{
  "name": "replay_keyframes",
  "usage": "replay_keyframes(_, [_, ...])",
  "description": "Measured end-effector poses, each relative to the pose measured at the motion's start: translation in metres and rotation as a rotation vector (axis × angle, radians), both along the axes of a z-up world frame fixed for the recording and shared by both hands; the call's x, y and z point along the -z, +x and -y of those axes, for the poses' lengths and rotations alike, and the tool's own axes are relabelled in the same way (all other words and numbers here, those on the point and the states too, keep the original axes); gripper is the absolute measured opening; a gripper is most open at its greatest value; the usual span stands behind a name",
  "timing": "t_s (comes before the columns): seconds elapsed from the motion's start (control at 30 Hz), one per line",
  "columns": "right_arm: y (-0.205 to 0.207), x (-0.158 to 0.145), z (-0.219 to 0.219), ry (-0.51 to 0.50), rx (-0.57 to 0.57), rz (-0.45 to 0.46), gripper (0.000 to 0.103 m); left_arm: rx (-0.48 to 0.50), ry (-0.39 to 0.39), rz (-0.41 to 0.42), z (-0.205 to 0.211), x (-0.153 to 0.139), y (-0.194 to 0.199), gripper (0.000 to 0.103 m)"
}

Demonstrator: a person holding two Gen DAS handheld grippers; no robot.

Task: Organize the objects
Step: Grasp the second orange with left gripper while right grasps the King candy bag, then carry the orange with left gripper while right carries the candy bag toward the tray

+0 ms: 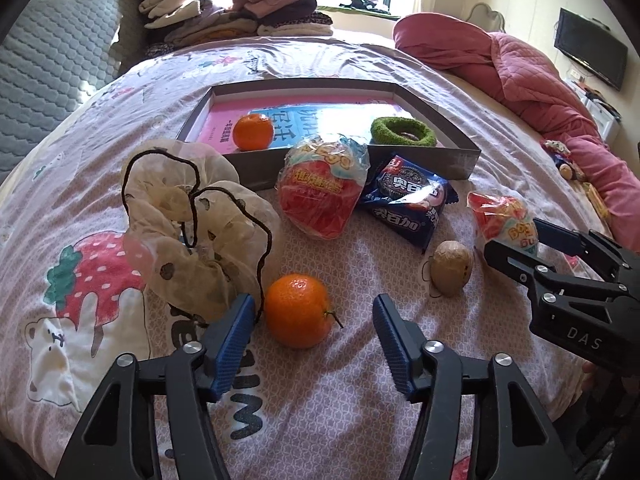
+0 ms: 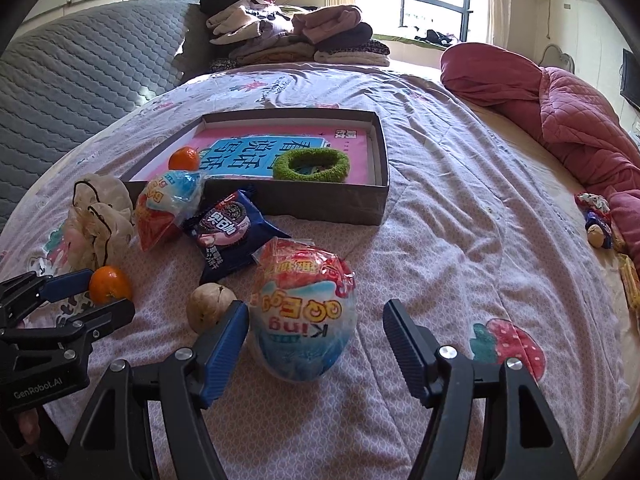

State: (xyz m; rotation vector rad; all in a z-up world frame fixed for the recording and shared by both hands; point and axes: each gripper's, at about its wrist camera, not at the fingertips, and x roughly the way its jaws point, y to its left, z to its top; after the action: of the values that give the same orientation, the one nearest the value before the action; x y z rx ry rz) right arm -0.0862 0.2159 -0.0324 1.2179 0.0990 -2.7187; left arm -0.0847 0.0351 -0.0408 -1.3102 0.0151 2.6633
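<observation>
My left gripper (image 1: 314,314) is open, its jaws on either side of an orange (image 1: 298,311) on the bed. My right gripper (image 2: 316,322) is open around a wrapped toy egg (image 2: 306,314); that gripper shows in the left wrist view (image 1: 516,240) at the egg (image 1: 502,216). A grey shallow box (image 1: 460,160) holds another orange (image 1: 253,132) and a green fuzzy ring (image 1: 402,131). In front of it lie a second wrapped egg (image 1: 322,192), a blue cookie packet (image 1: 408,204), a walnut (image 1: 452,268) and a sheer drawstring bag (image 1: 192,224).
A rolled pink quilt (image 2: 560,116) lies along the right of the bed. Folded clothes (image 2: 296,36) are stacked at the far end by the window. A grey padded headboard (image 2: 80,80) is on the left. Small items (image 2: 598,220) lie at the right edge.
</observation>
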Motion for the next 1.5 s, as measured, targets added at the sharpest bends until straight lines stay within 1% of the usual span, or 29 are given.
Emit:
replay_keyframes(0.07, [-0.004, 0.002, -0.001, 0.002, 0.003, 0.0, 0.069, 0.002, -0.002, 0.004, -0.002, 0.002, -0.002, 0.058])
replay_keyframes(0.13, [-0.008, 0.005, -0.002, 0.002, 0.011, 0.01, 0.069, 0.002, -0.002, 0.011, -0.003, 0.005, -0.004, 0.054])
replay_keyframes(0.2, [-0.011, 0.007, -0.005, -0.016, 0.015, 0.017, 0.069, 0.0, -0.008, 0.012, -0.001, 0.007, -0.005, 0.047])
replay_keyframes(0.23, [-0.013, 0.008, -0.006, -0.026, 0.018, 0.019, 0.066, -0.001, -0.005, 0.014, 0.0, 0.007, -0.006, 0.046])
replay_keyframes(0.27, [-0.013, 0.008, -0.007, -0.034, 0.016, 0.016, 0.065, -0.006, 0.0, 0.016, 0.002, 0.008, -0.006, 0.043])
replay_keyframes(0.3, [-0.014, 0.008, -0.006, -0.037, 0.012, 0.016, 0.063, -0.008, 0.004, 0.017, 0.003, 0.008, -0.006, 0.037])
replay_keyframes(0.33, [-0.015, 0.009, -0.006, -0.038, 0.011, 0.017, 0.059, -0.009, 0.002, 0.016, 0.003, 0.009, -0.006, 0.036])
replay_keyframes(0.37, [-0.015, 0.009, -0.005, -0.037, 0.008, 0.018, 0.058, -0.008, 0.004, 0.016, 0.004, 0.009, -0.006, 0.035])
replay_keyframes(0.47, [-0.014, 0.01, -0.004, -0.034, 0.003, 0.015, 0.057, -0.003, 0.017, 0.016, 0.006, 0.008, -0.005, 0.035])
replay_keyframes(0.73, [-0.006, 0.002, -0.006, -0.067, -0.009, -0.006, 0.057, 0.007, 0.065, 0.013, 0.012, 0.003, 0.003, 0.034])
replay_keyframes(1.23, [0.009, -0.021, -0.001, -0.081, -0.029, -0.056, 0.057, 0.015, 0.068, -0.047, 0.013, -0.023, 0.015, 0.034])
replay_keyframes(1.5, [0.015, -0.038, 0.004, -0.084, -0.042, -0.089, 0.057, -0.003, 0.062, -0.078, 0.017, -0.038, 0.016, 0.034])
